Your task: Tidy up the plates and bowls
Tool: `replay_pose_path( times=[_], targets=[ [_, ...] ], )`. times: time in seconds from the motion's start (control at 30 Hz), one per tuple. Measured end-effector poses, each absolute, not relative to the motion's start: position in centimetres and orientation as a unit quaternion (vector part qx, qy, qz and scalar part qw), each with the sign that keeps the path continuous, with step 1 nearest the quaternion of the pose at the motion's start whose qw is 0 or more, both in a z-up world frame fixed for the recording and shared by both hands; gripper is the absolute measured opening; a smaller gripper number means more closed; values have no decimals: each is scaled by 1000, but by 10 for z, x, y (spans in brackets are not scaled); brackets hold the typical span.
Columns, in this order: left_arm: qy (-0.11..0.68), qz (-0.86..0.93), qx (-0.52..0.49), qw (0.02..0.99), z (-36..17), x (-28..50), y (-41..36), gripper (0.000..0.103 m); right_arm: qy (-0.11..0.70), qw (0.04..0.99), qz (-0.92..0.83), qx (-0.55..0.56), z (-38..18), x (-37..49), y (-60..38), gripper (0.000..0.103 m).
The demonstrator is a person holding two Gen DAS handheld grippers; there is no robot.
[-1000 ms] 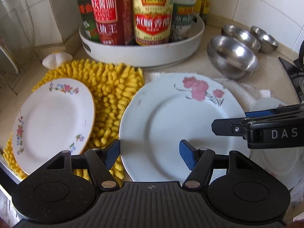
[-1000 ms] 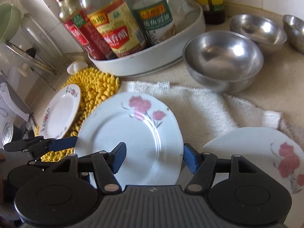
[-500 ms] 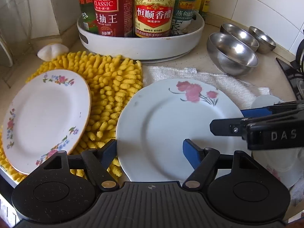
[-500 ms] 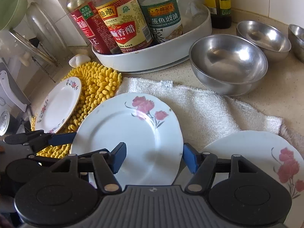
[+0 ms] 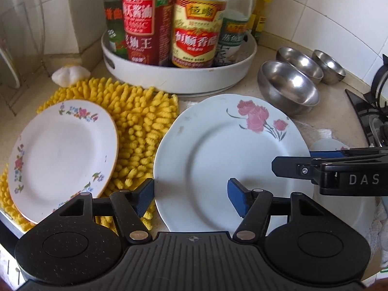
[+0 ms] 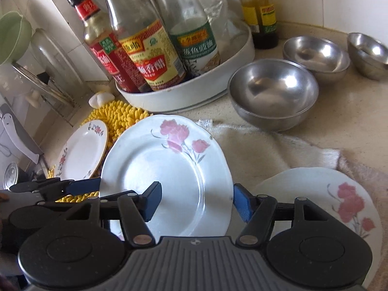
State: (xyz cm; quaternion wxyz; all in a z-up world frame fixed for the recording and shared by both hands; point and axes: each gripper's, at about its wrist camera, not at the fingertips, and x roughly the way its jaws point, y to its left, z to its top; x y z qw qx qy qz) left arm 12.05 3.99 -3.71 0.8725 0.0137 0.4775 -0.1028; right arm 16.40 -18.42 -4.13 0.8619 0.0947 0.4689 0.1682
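A large white plate with pink roses (image 5: 228, 160) (image 6: 167, 177) lies in the middle of the counter. My left gripper (image 5: 191, 195) is open with its fingers astride the plate's left edge. My right gripper (image 6: 196, 201) is open astride its right edge. A smaller plate with a flower border (image 5: 63, 155) (image 6: 82, 152) lies on a yellow mat (image 5: 143, 121). Another rose plate (image 6: 339, 198) lies at the right on a white towel (image 6: 266, 150). Three steel bowls (image 5: 288, 87) (image 6: 274, 94) stand behind.
A white round tray (image 5: 179, 77) holding several sauce bottles (image 5: 194, 26) stands at the back. A garlic bulb (image 5: 70, 75) lies by the wall. A gas stove (image 5: 373, 114) is at the far right. A rack with glass lids (image 6: 41, 72) stands at the left.
Both grippers have moved forward and lower toward the big rose plate, and the right one now straddles its right edge. Both stay open.
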Motion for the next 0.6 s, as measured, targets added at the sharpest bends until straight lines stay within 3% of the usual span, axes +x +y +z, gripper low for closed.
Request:
replay_pose_path(
  times=[0.6],
  targets=[
    [463, -201, 70, 860, -29, 111, -34, 71, 452, 875, 66, 161, -26, 109, -265, 77]
  ],
)
